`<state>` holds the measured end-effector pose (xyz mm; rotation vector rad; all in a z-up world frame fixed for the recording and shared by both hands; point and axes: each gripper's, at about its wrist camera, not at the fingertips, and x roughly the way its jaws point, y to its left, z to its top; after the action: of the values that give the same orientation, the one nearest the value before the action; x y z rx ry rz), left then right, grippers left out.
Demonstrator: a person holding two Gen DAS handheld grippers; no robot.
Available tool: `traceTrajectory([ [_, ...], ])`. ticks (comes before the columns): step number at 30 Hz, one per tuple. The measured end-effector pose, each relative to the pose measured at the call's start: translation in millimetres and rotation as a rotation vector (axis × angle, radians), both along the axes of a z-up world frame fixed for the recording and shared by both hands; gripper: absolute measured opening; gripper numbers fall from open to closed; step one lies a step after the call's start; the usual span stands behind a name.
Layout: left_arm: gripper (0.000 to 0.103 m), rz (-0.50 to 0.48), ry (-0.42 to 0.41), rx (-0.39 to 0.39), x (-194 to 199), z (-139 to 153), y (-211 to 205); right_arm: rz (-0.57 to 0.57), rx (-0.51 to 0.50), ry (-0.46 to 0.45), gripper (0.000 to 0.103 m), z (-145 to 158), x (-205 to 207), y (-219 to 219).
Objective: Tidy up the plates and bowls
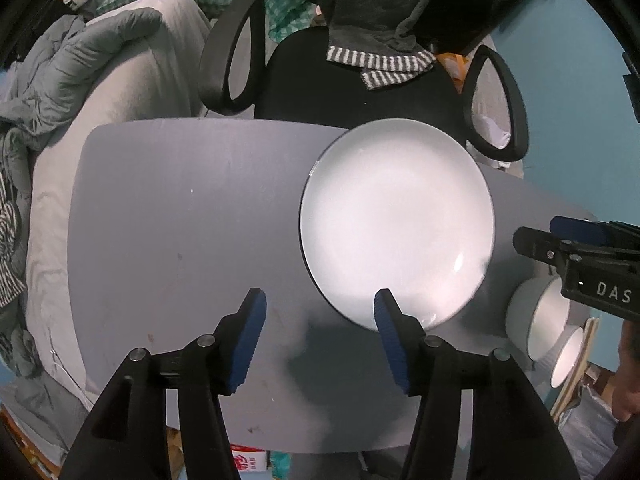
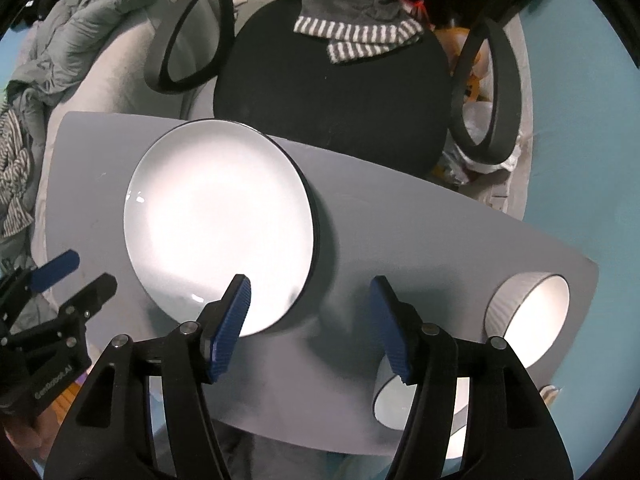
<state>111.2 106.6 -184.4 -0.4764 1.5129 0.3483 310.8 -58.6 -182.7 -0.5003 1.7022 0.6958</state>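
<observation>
A white plate (image 1: 396,224) with a thin dark rim lies flat on a grey table (image 1: 180,220), on the half nearer the black office chair (image 1: 348,88). The left gripper (image 1: 320,312) hangs above the table, pointing down, its jaws apart and holding nothing; its blue-padded fingers (image 1: 250,340) frame bare tabletop and the near edge of the plate, without touching it. In the right wrist view the right gripper (image 2: 310,304) is likewise open and empty, one blue pad over the plate's near edge, the other over bare table.

To the right of the plate, well apart from it, two white bowls with ribbed outer walls stand on the table. The larger bowl (image 2: 528,316) sits near the table's right edge. The smaller bowl (image 2: 394,400) is closer to the near edge and partly hidden behind the right gripper's finger. In the left wrist view the same two bowls show at the far right, below the right gripper's black body.

A grey garment with a striped hem (image 1: 384,64) drapes over the chair's seat. A bed with a rumpled grey duvet (image 1: 80,56) stands to the left of the table
</observation>
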Motion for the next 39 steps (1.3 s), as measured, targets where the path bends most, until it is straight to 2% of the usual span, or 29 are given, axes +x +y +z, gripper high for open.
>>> traceTrajectory([
  [3, 0.065, 0.010, -0.041, -0.005, -10.5, 14.5, -6.2, -0.015, 0.015, -0.015, 0.062, 9.4, -6.1, -7.2],
  [16, 0.066, -0.019, -0.143, 0.013, -41.6, 57.1, -30.5, -0.069, 0.037, -0.093, 0.062, 47.7, -31.9, -41.7],
  [23, 0.066, -0.058, -0.170, -0.007, -50.9, 65.0, -46.9, -0.118, 0.031, -0.120, 0.062, 62.6, -43.3, -70.4],
  [32, 0.066, -0.167, -0.174, -0.033, -46.0, 68.3, -87.3, -0.238, 0.025, -0.128, 0.062, 74.2, -50.0, -122.8],
  [39, 0.066, -0.227, -0.184, -0.061, -35.7, 71.2, -119.4, -0.320, 0.010, -0.112, 0.062, 69.0, -55.6, -166.5],
])
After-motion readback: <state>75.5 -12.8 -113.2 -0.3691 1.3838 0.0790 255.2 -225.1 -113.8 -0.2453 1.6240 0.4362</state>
